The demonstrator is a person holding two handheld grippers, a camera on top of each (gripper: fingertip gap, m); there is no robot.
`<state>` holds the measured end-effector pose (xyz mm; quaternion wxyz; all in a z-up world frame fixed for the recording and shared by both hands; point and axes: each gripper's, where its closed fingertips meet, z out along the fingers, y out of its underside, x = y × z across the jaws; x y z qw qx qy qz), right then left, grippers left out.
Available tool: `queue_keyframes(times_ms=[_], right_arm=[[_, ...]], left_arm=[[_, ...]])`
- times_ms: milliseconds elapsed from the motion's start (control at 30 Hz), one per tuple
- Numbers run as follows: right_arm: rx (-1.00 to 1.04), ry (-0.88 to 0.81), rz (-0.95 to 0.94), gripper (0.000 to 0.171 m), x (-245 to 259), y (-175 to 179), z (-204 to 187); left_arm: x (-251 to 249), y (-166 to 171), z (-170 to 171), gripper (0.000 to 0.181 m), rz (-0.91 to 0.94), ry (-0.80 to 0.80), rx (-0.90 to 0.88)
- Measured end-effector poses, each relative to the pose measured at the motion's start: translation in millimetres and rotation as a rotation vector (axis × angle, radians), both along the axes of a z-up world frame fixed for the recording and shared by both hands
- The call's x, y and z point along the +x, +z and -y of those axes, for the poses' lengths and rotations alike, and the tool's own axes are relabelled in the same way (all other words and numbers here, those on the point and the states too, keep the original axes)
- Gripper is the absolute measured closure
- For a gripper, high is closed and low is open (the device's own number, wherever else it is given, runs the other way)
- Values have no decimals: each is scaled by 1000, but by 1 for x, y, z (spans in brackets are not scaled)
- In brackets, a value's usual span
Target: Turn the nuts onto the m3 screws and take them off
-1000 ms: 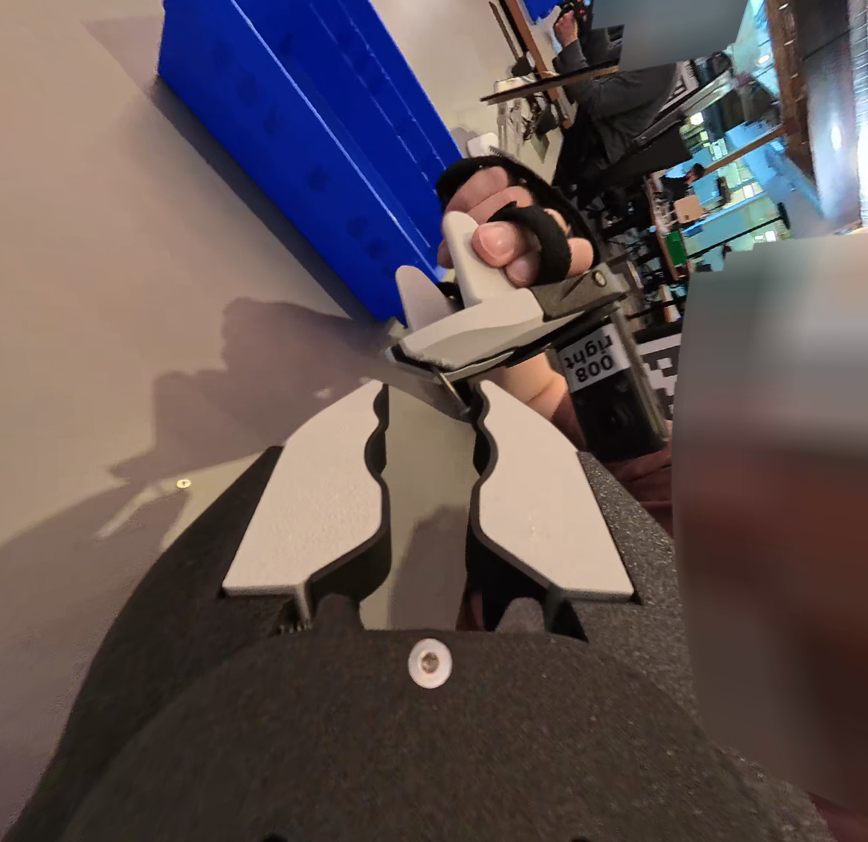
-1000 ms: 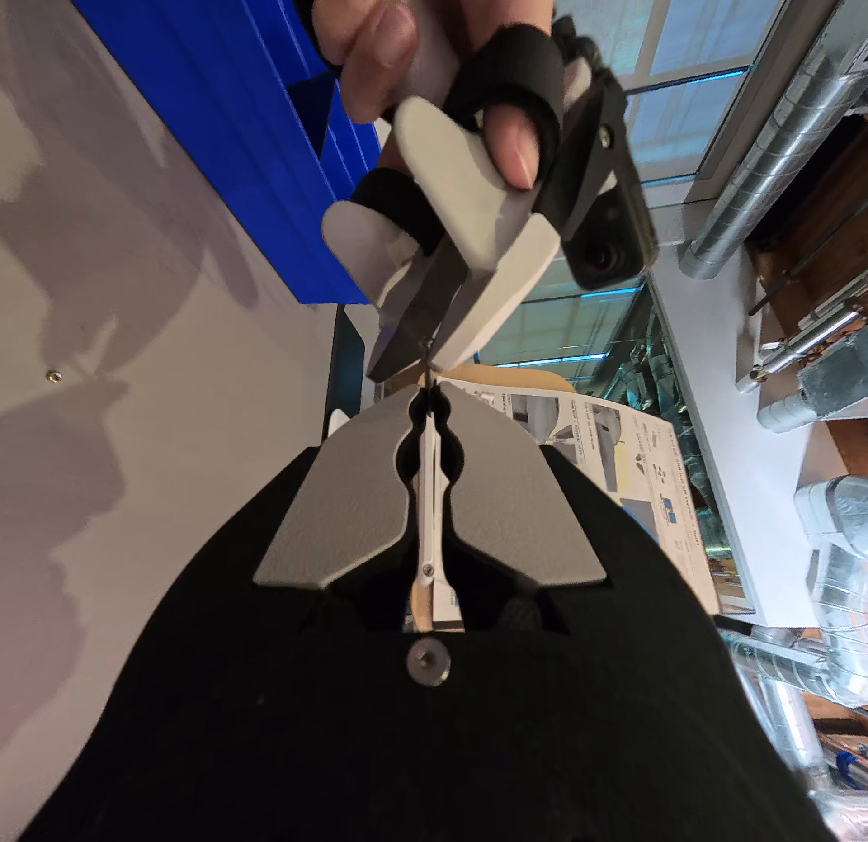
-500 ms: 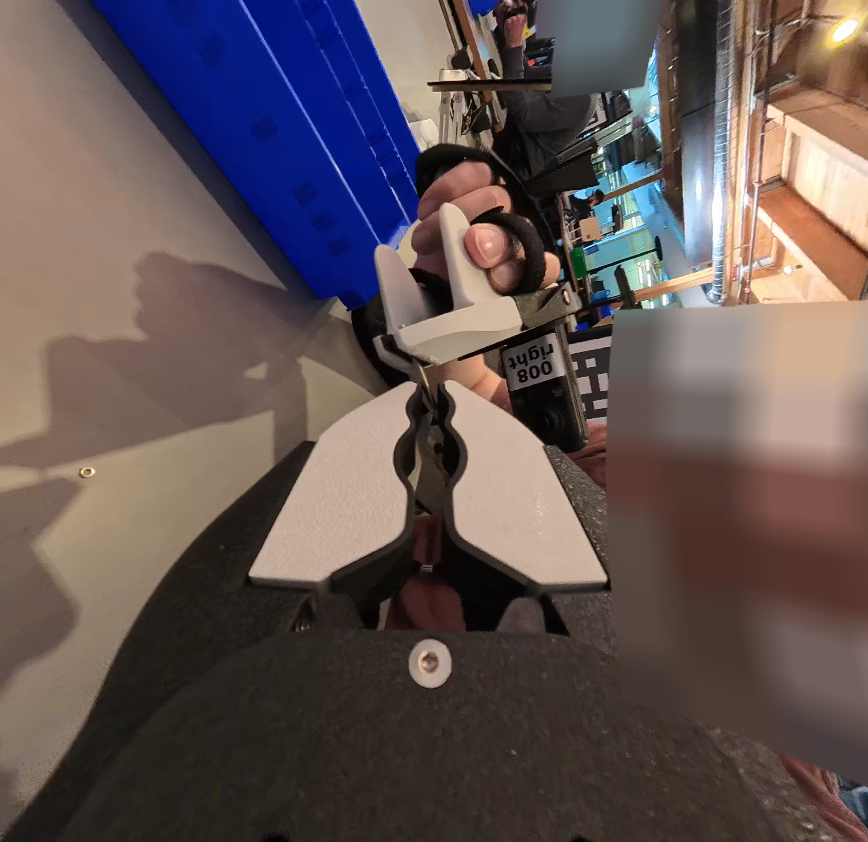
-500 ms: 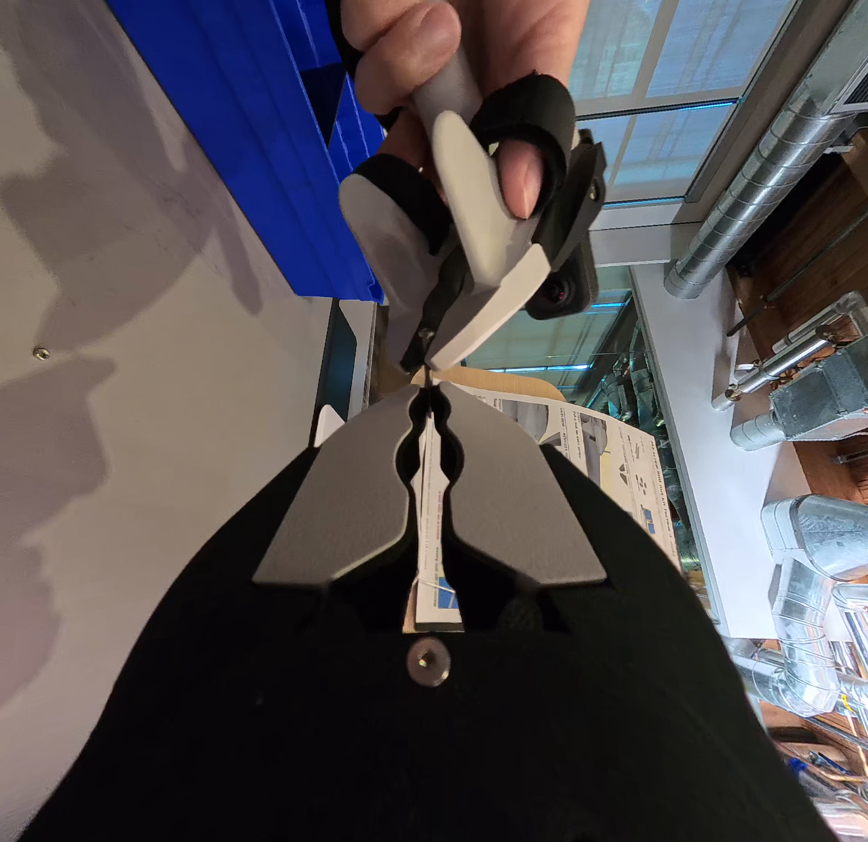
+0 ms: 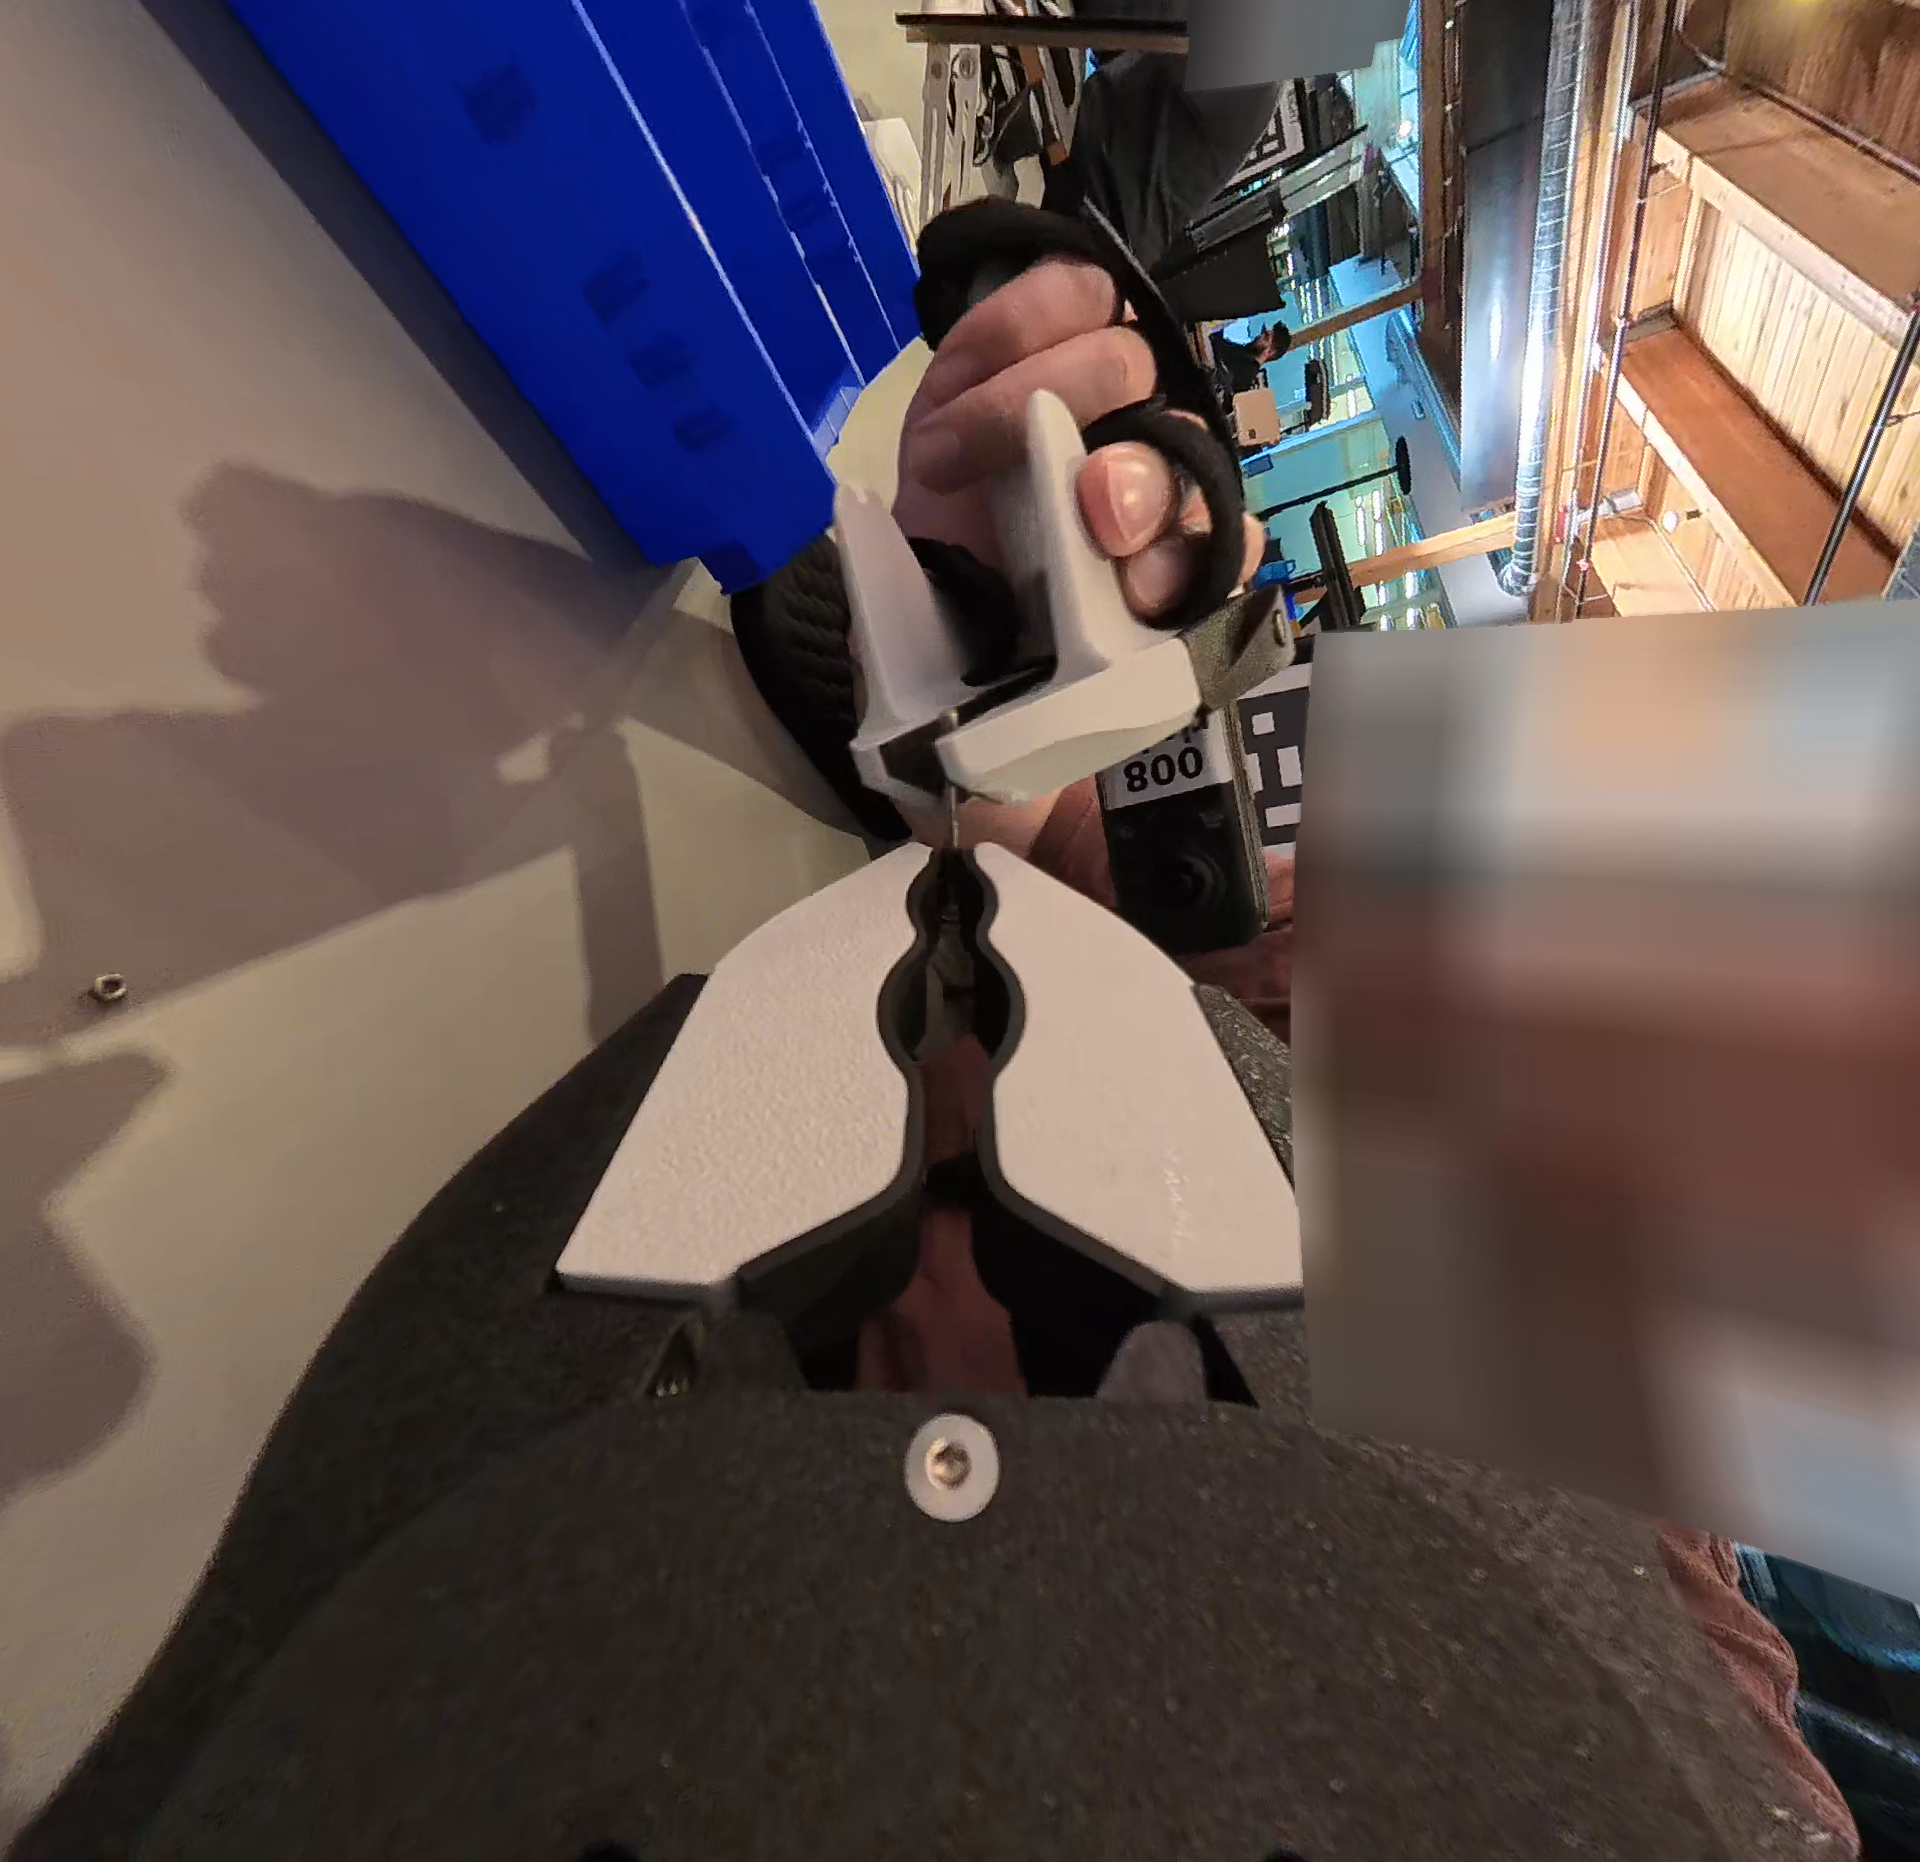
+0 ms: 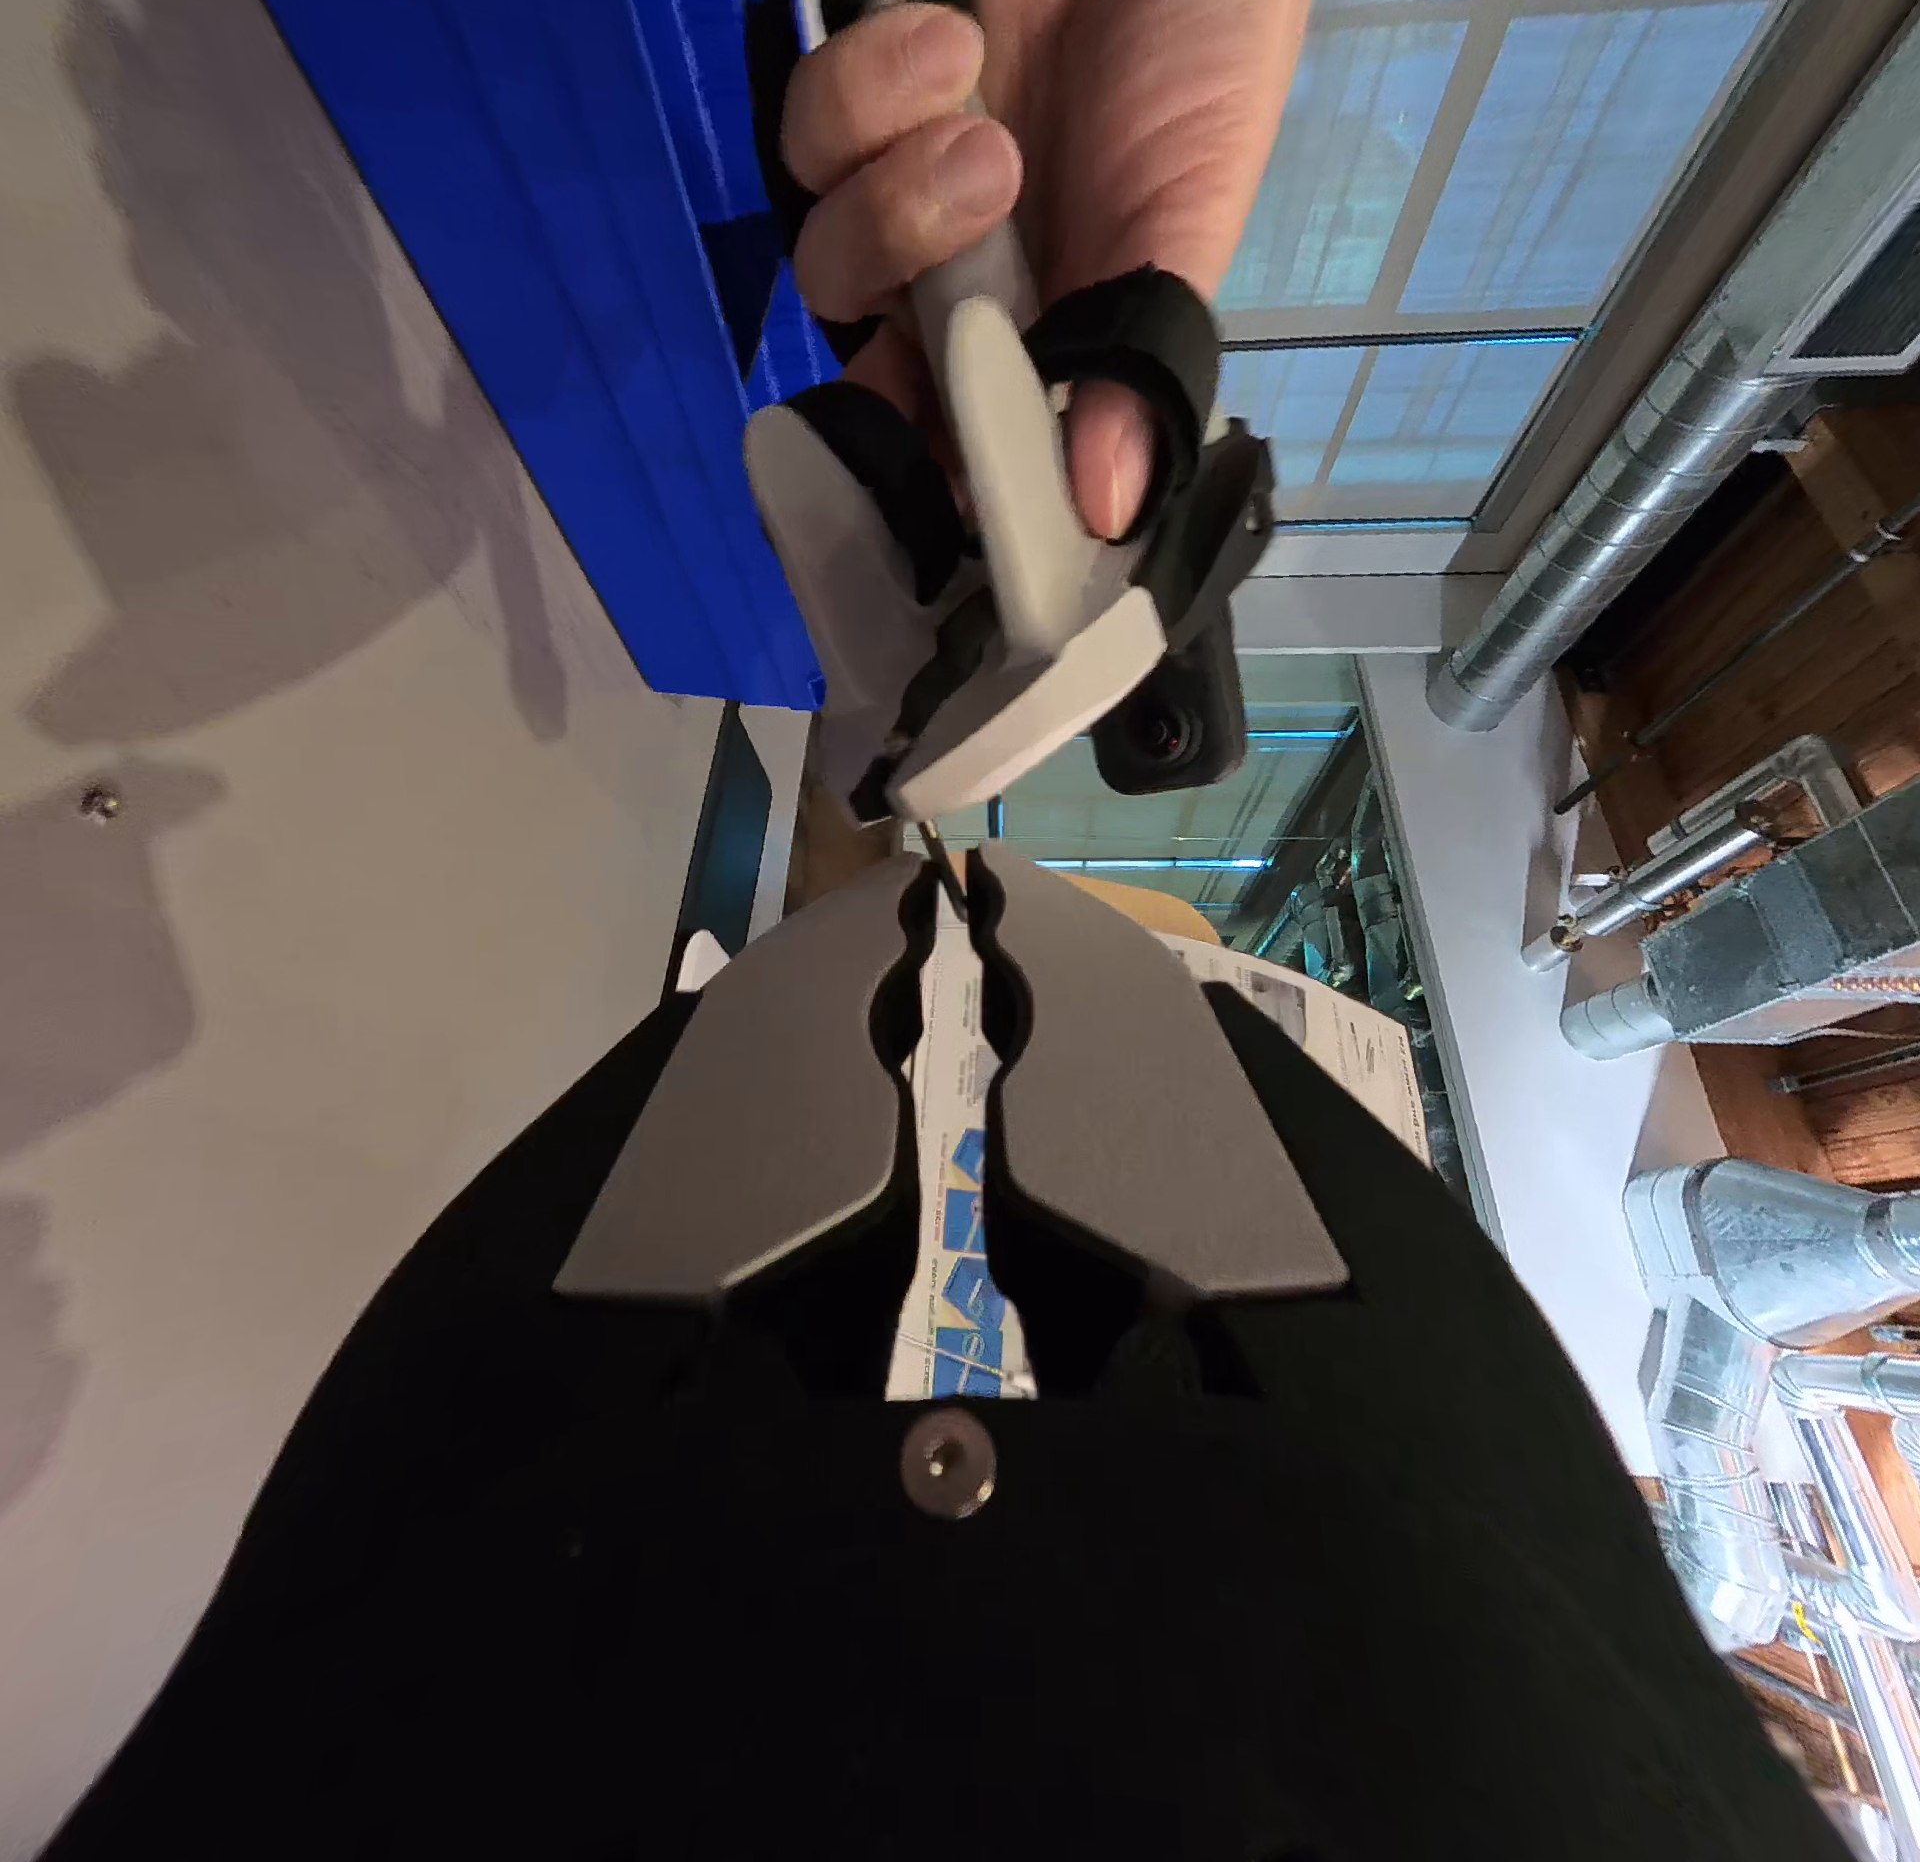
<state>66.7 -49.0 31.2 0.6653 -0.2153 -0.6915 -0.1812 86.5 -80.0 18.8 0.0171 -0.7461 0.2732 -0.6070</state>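
held up off the grey table (image 5: 312, 1137), tip to tip. m3 screw (image 5: 951, 820) spanning both, long axis running straight between them: left gripper (image 5: 951, 862) clenched on one end, right gripper (image 6: 951, 867) parted slightly around the other end. spare nut (image 5: 107, 986) lying alone on the table, well apart. blue bins (image 5: 582, 254) behind, contents hidden.

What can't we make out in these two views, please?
- Any nut on the screw: too small, and hidden between the left tool's tips, left wrist view.
- Grip of the right tool: right wrist view, blurred; clamped or loose around the screw, unclear.
- Scene at right, left wrist view: covered by a mosaic patch.
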Motion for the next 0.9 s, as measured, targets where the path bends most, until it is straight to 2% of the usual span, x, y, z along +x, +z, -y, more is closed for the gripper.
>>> queue_keyframes(times_ms=[67, 133, 200, 333, 600, 667, 767, 900], right_arm=[[-17, -4, -29, 163, 0, 3, -1], [-53, -15, -71, 153, 1, 7, -5], [-132, -33, -118, 147, 5, 10, -11], [-288, -54, -220, 146, 14, 16, -23], [-949, -24, -384, 146, 10, 13, -30], [-1161, -35, -362, 146, 9, 2, -28], [-1448, -84, -273, 146, 6, -25, -22], [-1586, -207, -36, 154, -5, -86, -11]], left_arm=[[0, 3, -3, 179, 26, 24, 11], [-2, 10, -8, 179, 54, 50, 58], [-6, 13, -14, 179, 43, 84, 157], [-13, 30, -22, 179, 80, 141, 342], [-26, 37, -43, 179, 28, 305, 916], [-32, 37, -45, 179, 13, 366, 995], [-44, 38, -42, 179, 3, 440, 1015], [-75, 34, -44, 179, -85, 541, 1093]])
